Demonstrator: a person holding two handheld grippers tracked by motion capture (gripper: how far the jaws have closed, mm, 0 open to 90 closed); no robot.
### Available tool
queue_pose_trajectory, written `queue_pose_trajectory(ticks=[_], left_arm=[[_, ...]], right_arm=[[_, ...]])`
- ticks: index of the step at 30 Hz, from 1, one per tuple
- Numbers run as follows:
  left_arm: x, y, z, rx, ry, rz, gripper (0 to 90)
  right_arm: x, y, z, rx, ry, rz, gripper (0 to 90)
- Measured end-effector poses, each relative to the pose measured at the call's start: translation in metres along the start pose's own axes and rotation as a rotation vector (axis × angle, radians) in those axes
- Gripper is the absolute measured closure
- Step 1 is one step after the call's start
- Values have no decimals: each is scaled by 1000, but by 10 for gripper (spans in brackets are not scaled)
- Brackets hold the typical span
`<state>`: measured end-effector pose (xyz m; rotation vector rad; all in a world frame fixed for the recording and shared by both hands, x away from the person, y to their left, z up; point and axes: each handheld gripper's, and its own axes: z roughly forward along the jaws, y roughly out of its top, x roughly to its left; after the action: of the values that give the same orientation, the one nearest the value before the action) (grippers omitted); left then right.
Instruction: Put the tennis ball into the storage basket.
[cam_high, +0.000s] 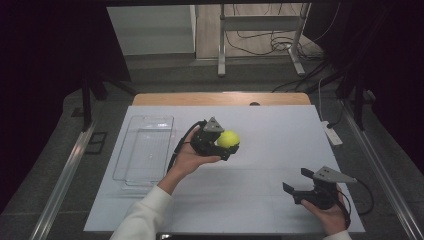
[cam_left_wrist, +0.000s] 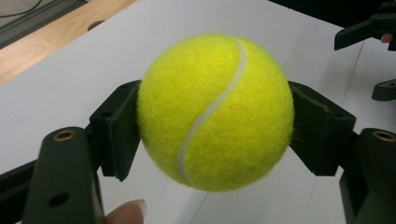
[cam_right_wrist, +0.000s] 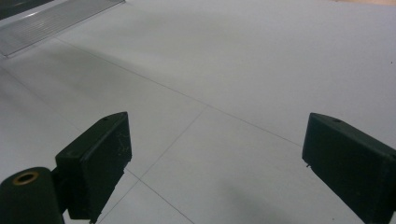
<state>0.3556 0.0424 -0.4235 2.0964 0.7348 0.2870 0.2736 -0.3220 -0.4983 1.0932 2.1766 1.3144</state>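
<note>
— Start at the left gripper (cam_high: 226, 141). What is it doing?

— Its two black jaws are clamped on a yellow tennis ball (cam_high: 228, 138), one pad on each side. In the left gripper view the ball (cam_left_wrist: 215, 112) sits squarely between the pads, white seam curving down its face, held clear above the white table cover (cam_left_wrist: 70, 79).

— And the hand behind it?

— The left hand (cam_high: 192, 157) cups the gripper from below, palm up, the white-sleeved forearm (cam_high: 145, 212) rising from the bottom edge toward the table's middle. A fingertip (cam_left_wrist: 126, 213) shows at the bottom of the left gripper view.

— The other side?

— The right gripper (cam_high: 300, 181) is held low near the front right corner, jaws spread wide with nothing between them, pointing left across the table. The right hand (cam_high: 327, 212) grips it from underneath. Whether it touches the surface I can't quite tell.

— Anything else on the table?

— A clear plastic tray (cam_high: 145, 150) lies at the left, just beside the left hand. A white power strip (cam_high: 331, 132) rests at the right edge.
</note>
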Motion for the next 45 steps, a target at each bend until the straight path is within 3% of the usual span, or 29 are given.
queue_pose_trajectory(ticks=[7, 30, 45], left_arm=[[-1, -2, -10, -39, 5, -6, 269], [10, -16, -36, -98, 33, -34, 269], [13, -20, -43, -123, 49, -45, 269]], right_arm=[[0, 0, 0, -5, 1, 0, 85], [0, 0, 1, 2, -3, -3, 85], [0, -1, 2, 8, -8, -1, 86]])
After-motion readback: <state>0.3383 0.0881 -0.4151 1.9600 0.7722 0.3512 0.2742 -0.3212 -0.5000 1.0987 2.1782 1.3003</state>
